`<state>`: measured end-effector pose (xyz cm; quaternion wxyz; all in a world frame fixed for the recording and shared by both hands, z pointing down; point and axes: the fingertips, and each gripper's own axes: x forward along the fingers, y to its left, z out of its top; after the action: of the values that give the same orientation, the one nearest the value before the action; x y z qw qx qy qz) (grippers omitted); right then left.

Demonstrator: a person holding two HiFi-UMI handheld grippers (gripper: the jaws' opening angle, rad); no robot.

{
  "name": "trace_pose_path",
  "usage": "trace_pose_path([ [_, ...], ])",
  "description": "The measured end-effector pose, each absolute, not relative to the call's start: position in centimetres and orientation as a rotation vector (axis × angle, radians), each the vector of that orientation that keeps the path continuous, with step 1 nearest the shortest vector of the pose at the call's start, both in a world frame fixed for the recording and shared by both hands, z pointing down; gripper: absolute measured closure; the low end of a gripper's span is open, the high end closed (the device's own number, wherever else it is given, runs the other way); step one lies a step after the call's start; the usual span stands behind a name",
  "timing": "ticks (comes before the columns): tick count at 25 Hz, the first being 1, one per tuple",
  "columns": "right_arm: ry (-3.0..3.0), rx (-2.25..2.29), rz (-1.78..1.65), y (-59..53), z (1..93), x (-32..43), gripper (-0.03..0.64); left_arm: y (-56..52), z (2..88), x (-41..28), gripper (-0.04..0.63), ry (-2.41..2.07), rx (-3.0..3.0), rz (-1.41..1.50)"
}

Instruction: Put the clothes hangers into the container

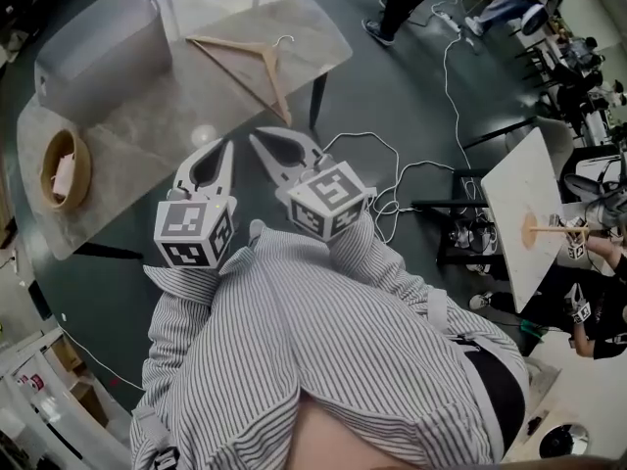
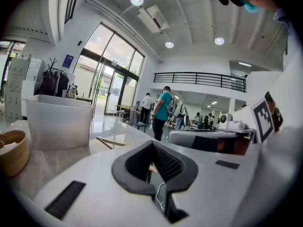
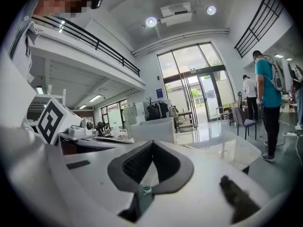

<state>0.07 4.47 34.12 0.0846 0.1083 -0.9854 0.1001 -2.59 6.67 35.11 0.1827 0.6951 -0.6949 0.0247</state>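
A bright, high-ceilinged hall with white walls [image 2: 189,64], tall glass windows [image 2: 111,74], round ceiling lights [image 2: 137,0], a railed balcony [image 2: 199,78], a dark floor [image 1: 411,86] and a pale marble desk [image 1: 157,116].

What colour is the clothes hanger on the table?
The hanger is pale wood with a metal hook; head view shows it best.

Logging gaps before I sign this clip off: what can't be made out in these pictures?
Inside of the container: its cloudy walls hide it in every view.
What lies in the basket: pale and too small to name in the head view; the rim hides it in the left gripper view.
Most of the hanger: it sits behind the left tongs in the left gripper view.
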Motion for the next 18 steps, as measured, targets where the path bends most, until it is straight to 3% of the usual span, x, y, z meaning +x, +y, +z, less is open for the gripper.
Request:
trace_pose_path([
  [18, -2.891, 0.333, 0.375, -2.8, 36.5, -0.9, 0.601, -0.2, 37.8, -3.5, 0.584, -1.896, 1.925, 0.109],
])
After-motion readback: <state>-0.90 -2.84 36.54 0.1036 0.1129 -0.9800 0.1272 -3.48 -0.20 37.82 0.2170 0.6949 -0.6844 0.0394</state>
